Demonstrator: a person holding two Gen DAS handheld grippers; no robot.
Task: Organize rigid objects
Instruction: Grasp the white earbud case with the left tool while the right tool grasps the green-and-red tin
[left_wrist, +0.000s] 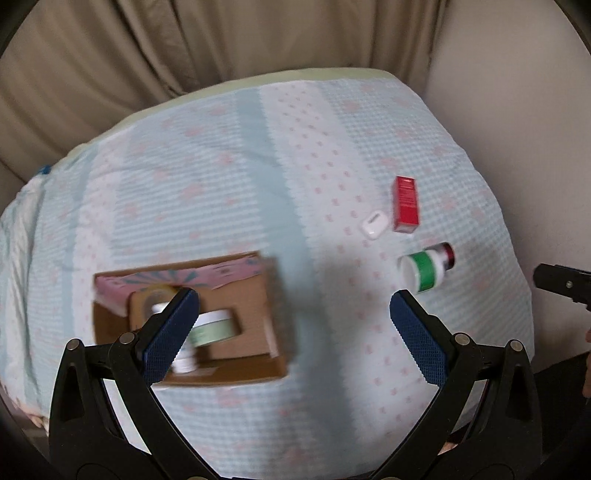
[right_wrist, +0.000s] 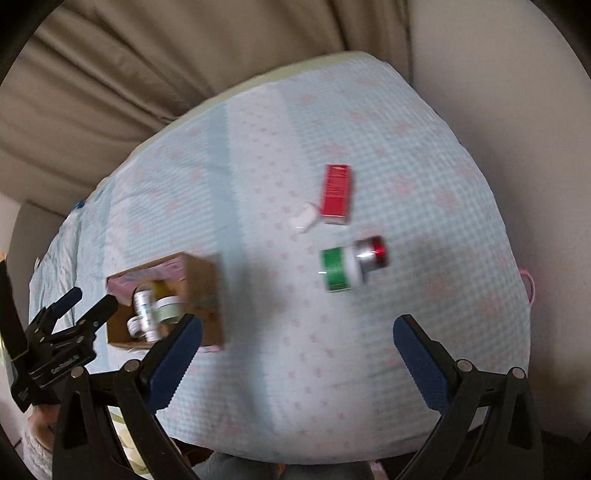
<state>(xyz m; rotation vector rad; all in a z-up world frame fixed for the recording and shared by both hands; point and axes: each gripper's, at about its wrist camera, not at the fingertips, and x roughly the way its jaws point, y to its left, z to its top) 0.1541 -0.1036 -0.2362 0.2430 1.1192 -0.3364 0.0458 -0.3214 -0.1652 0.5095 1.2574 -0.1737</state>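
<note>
Both hand-held grippers, left (left_wrist: 293, 325) and right (right_wrist: 297, 350), are held wide apart and empty above the bed (right_wrist: 424, 155). The cardboard box (left_wrist: 258, 295), partly filled, lies at 9 o'clock; the green-banded jar (right_wrist: 345, 267), red box (right_wrist: 336, 195) and white case (right_wrist: 303, 218) lie loose at 1 o'clock. The jar, lying on its side, could be rolled away on the soft cover if nudged.
</note>
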